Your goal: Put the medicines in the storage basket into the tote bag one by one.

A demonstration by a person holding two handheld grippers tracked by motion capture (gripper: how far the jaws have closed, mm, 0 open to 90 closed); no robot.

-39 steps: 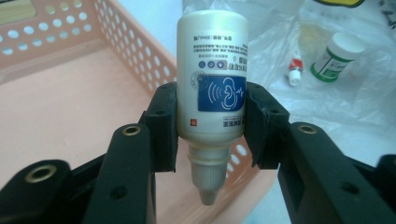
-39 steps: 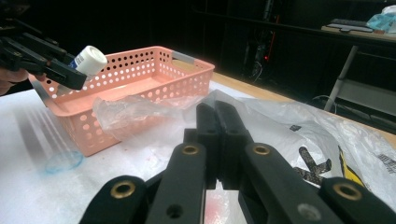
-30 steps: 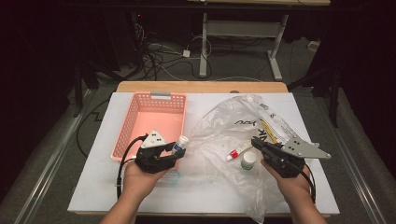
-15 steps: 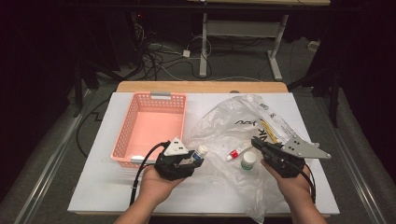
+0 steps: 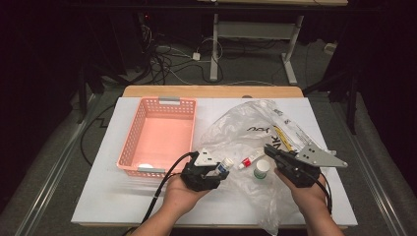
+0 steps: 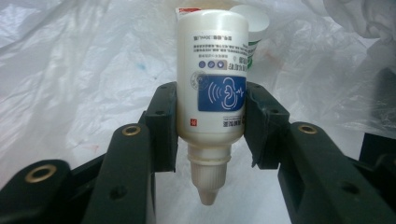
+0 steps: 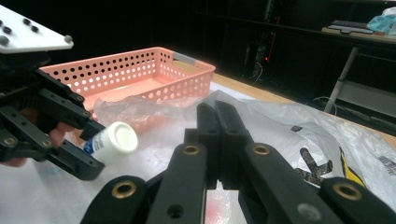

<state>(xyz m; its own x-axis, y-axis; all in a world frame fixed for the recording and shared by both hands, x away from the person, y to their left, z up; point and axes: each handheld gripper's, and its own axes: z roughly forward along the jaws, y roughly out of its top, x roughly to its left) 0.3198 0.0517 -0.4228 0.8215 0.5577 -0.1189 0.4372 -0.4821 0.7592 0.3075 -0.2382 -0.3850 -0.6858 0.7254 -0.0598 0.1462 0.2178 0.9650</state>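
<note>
The left claw (image 5: 222,169) grips a small white bottle (image 5: 225,165) over the plastic bag (image 5: 246,132), beside the pink basket (image 5: 160,135).

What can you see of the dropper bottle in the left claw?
The bottle is small, white, glossy plastic, with a ribbed white nozzle cap pointing toward the left gripper view's camera and its flat base pointing away. A label carries a blue panel with a white ear symbol, small print and a round stamp. The left claw is shut on it, pads pressing its two sides at mid-body. It lies roughly level over the clear plastic bag, right of the pink basket, near a green-labelled white jar.
</note>
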